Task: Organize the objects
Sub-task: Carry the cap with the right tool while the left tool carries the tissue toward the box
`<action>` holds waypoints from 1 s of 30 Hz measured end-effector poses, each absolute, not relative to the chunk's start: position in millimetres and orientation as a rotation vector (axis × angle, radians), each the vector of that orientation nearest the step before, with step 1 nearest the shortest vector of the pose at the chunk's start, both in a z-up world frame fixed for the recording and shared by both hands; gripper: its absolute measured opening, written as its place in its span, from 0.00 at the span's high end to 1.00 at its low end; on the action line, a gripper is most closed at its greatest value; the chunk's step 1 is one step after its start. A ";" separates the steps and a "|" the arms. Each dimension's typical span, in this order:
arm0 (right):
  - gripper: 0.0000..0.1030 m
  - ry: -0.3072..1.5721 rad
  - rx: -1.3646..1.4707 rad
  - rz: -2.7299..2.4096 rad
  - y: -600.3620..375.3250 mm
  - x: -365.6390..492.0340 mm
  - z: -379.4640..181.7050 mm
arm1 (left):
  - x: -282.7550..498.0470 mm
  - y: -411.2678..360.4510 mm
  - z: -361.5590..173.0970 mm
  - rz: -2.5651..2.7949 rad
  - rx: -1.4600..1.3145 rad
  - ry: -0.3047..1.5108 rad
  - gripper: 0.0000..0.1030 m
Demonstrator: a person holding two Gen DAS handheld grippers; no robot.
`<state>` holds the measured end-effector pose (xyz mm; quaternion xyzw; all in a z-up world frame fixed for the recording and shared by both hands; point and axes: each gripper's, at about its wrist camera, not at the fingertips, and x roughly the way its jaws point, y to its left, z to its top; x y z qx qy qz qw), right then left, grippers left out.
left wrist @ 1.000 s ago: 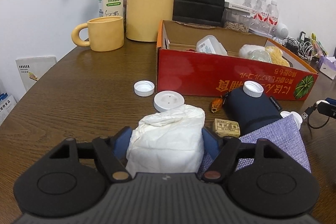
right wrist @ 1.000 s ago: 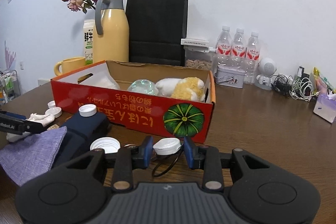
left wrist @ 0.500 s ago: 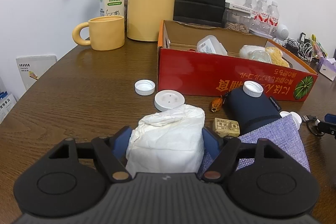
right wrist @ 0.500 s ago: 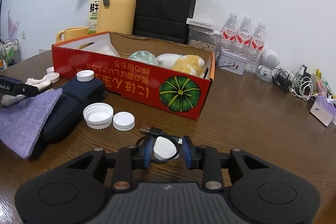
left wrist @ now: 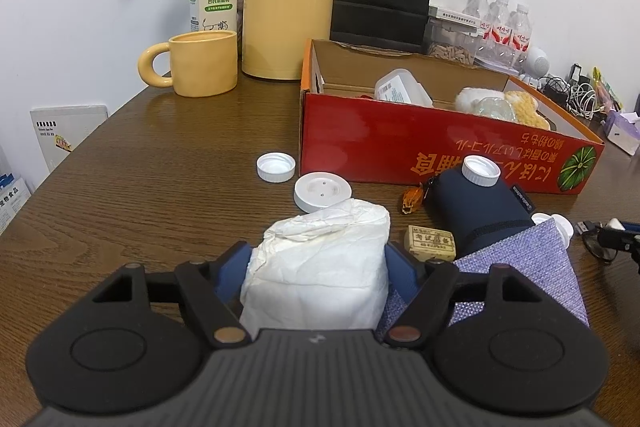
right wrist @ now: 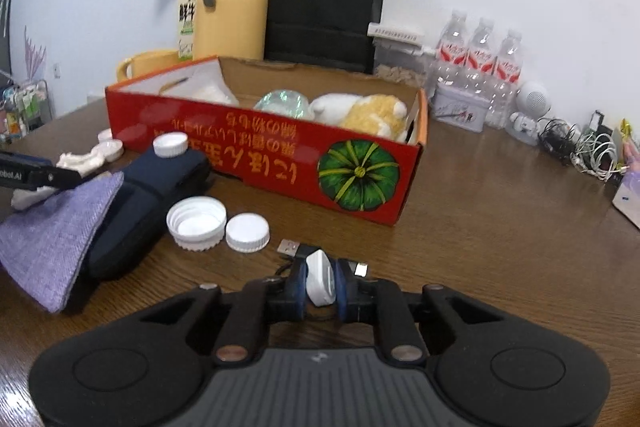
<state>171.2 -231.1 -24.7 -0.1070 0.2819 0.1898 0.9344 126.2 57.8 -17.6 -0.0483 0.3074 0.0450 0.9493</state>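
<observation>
Your right gripper (right wrist: 321,281) has just been closing and now pinches a small white cable winder (right wrist: 320,277) between its pads, its black USB lead trailing onto the table (right wrist: 500,235) just in front of the red box (right wrist: 280,163). Your left gripper (left wrist: 318,263) stands wide, its blue pads pressed on either flank of a crumpled white bundle (left wrist: 320,267), which sits short of the red box's near wall. Outward from there, all lying in front of the red box and not yet stowed: a purple cloth pouch (left wrist: 520,267) and a small printed block (left wrist: 431,242) beside the bundle, a navy case (left wrist: 476,211) with a white cap (left wrist: 481,170) on it against the box wall, a small orange item (left wrist: 412,199), and loose white lids (left wrist: 276,167) nearer the box's left corner; two more lids (right wrist: 216,223) lie by the winder. Inside the red box there are already a plastic tub (left wrist: 402,87), a clear ball (right wrist: 284,105) and a white and yellow plush toy (right wrist: 360,113). Judgement: the task is partly done, perhaps a third; both held items and the scattered remainder appear still to go in
</observation>
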 end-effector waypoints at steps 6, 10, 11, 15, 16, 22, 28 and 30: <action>0.87 0.520 -0.185 0.384 -235.4 164.5 -15.7 | 116.8 51.7 -10.5 0.095 -0.066 0.575 0.40; 0.87 0.466 -0.162 0.398 -231.4 164.4 -1.9 | 113.6 47.1 4.4 0.083 -0.065 0.526 0.41; 0.87 0.453 -0.159 0.403 -228.7 165.8 2.2 | 113.3 45.3 9.3 0.077 -0.062 0.511 0.41; 0.87 0.402 -0.154 0.425 -214.8 177.1 18.0 | 120.9 34.0 36.8 0.047 -0.039 0.431 0.40; 0.87 0.390 -0.152 0.429 -211.0 180.9 21.7 | 125.4 30.8 42.8 0.043 -0.032 0.414 0.40; 0.87 0.327 -0.118 0.439 -188.3 210.0 43.3 | 170.4 6.8 72.4 0.012 -0.012 0.343 0.40; 0.87 0.312 -0.071 0.412 -175.9 249.4 47.8 | 223.3 -13.0 73.3 -0.001 -0.037 0.352 0.39; 0.87 0.317 -0.058 0.400 -174.4 262.6 45.5 | 238.1 -17.3 70.5 -0.003 -0.052 0.358 0.39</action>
